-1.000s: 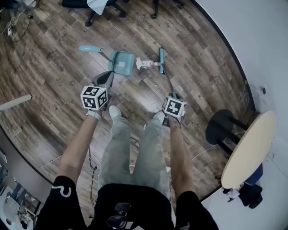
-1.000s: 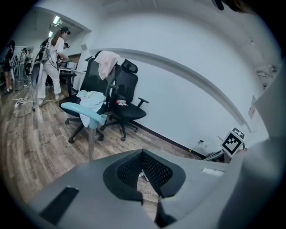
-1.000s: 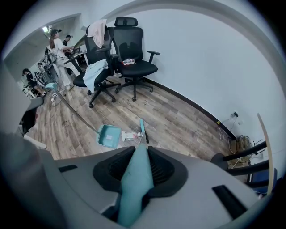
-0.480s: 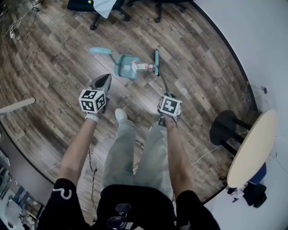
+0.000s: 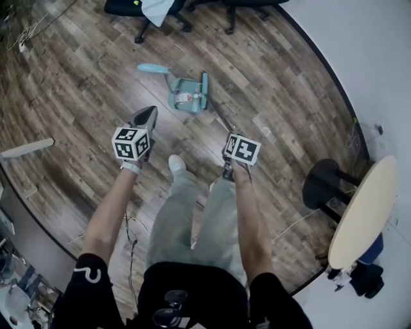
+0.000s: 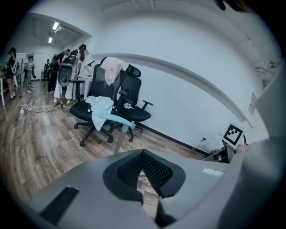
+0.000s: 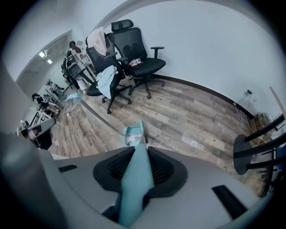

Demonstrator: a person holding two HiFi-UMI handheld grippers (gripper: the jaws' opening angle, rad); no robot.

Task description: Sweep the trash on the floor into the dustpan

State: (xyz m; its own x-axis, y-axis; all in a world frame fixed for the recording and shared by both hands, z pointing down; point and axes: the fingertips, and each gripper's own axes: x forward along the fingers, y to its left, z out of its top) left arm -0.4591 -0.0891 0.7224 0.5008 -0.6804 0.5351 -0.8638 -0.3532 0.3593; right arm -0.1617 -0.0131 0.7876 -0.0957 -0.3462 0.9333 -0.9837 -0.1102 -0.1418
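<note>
A teal dustpan [image 5: 182, 101] stands on the wood floor ahead of my feet, its long handle [image 5: 154, 68] leaning up to the left. White and red trash [image 5: 187, 98] lies inside it. The teal broom head [image 5: 205, 88] is pressed against the pan's mouth. My right gripper [image 5: 228, 142] is shut on the broom's handle [image 7: 136, 179], which runs out between the jaws toward the dustpan [image 7: 128, 133]. My left gripper [image 5: 148, 112] hangs left of the pan, shut and empty [image 6: 142, 154]; the dustpan's handle [image 6: 117, 120] rises just beyond it.
Black office chairs [image 5: 160, 9] stand behind the dustpan, one draped with cloth [image 6: 99, 107]. A round table [image 5: 363, 212] on a black base [image 5: 321, 183] is at my right by the white wall. Cables [image 5: 131, 231] lie near my feet. People [image 6: 67, 67] stand far off.
The broom head has slid left across the floor, pushing the trash from beside the dustpan into it. My right gripper followed leftward. The left gripper has barely moved.
</note>
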